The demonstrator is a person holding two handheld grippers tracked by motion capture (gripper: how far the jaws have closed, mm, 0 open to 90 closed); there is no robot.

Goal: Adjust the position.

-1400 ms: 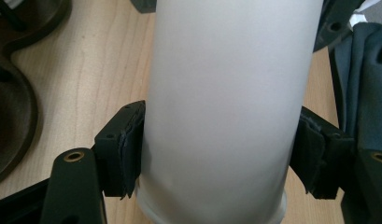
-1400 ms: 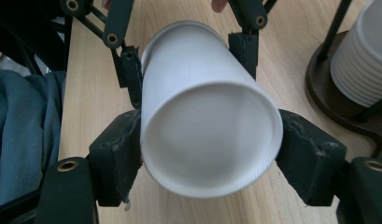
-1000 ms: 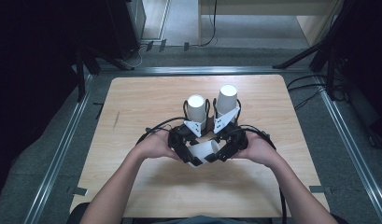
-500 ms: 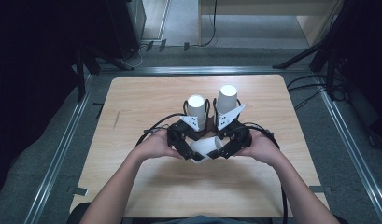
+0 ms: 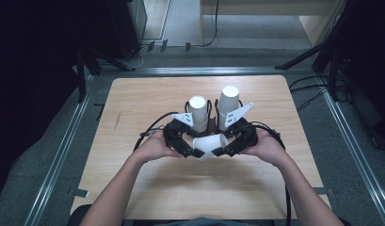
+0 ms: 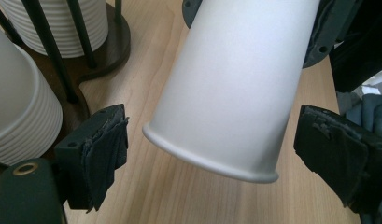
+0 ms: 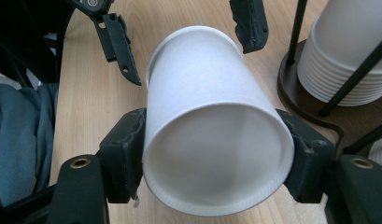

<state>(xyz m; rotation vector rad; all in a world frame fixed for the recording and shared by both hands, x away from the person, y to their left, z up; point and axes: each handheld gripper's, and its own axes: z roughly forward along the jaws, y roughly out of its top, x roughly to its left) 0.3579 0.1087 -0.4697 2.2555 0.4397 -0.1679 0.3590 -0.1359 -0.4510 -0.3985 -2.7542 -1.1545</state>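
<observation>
A white paper cup lies on its side in the air between both hands, just in front of the cup stacks. My right gripper is shut on the cup near its open mouth, one pad on each side. The cup's base end points at my left gripper, whose jaws stand open on either side of the cup without touching it. In the high view the left gripper and right gripper face each other across the cup.
Two stacks of ribbed white cups stand upside down in a dark wire holder with a wooden base, right behind the grippers. The wooden table is bare around them. Cables trail from both grippers.
Both hands and the cup have edged slightly away from the person, toward the stacks. The grips look unchanged.
</observation>
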